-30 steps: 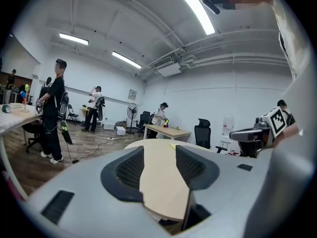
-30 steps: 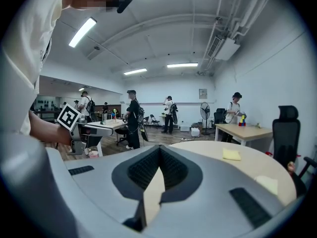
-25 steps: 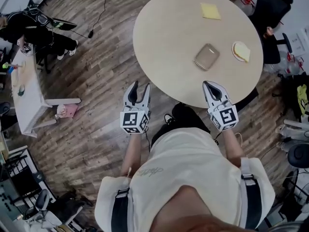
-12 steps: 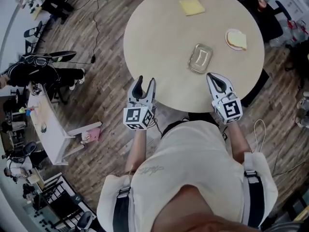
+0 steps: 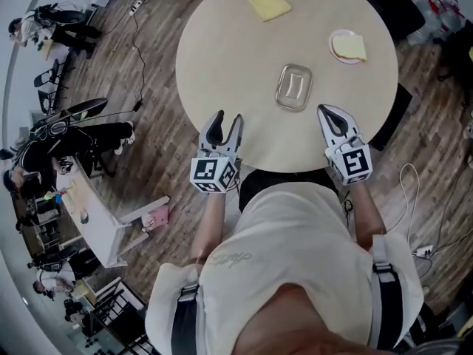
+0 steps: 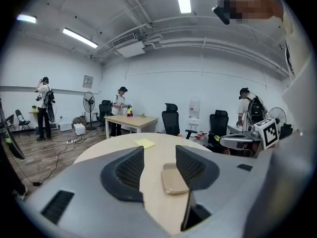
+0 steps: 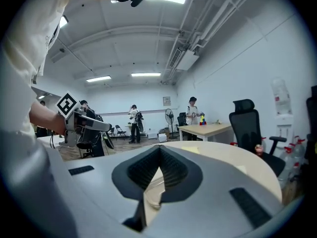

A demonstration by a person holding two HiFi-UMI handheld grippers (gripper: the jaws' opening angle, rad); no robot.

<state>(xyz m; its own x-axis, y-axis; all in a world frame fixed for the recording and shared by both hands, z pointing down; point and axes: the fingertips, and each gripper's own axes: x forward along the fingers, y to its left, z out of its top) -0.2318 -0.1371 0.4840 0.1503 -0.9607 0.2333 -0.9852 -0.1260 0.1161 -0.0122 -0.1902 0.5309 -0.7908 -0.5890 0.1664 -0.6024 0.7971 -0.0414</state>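
The tray (image 5: 293, 87) lies on the round table (image 5: 222, 50), a bit ahead of both grippers and between them. It is nearer the right gripper (image 5: 332, 111) than the left gripper (image 5: 225, 118), and neither touches it. The left gripper's jaws stand wide apart with nothing in them. In its own view the tray (image 6: 173, 179) shows through the gap, partly hidden by one jaw. The right gripper's jaws are pressed together and hold nothing. Its view shows only a thin bit of the tray (image 7: 153, 195). A yellow pad (image 5: 269, 4) and a plate (image 5: 332, 50) lie farther off. What sits on the plate is hard to tell.
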